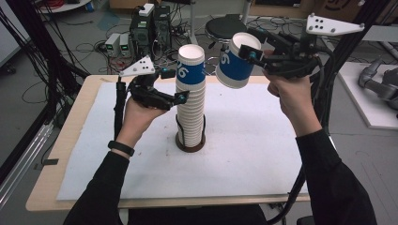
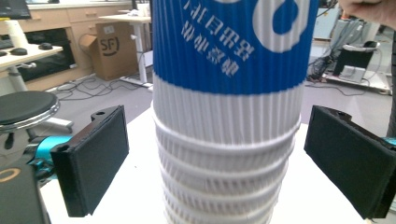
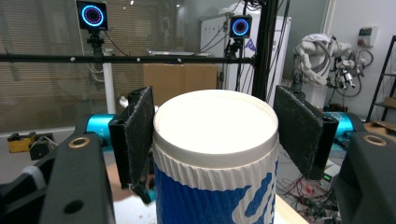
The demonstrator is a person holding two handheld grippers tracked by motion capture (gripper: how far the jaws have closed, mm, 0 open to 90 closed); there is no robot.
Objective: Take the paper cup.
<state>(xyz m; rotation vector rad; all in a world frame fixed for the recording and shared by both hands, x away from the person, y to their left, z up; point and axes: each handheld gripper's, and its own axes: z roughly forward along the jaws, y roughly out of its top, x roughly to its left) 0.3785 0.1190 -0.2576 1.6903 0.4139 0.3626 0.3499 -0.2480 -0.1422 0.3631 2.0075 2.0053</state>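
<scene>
Tall stack of paper cups (image 1: 191, 101) stands upright in a dark ring at mid tabletop (image 1: 263, 154). Left hand-held gripper (image 1: 176, 84) sits at the stack's upper part, jaws spread wide either side, pads clear of it. Right hand-held gripper (image 1: 256, 47) is clamped on a single cup (image 1: 236, 61) near its white base, held upside-down and tilted, up and right of the stack.

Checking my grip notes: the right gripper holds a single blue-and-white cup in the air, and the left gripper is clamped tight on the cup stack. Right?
Not quite. The left gripper is open: in the left gripper view its pads stand clear of the cup stack. The right gripper does hold the single cup in the air.
</scene>
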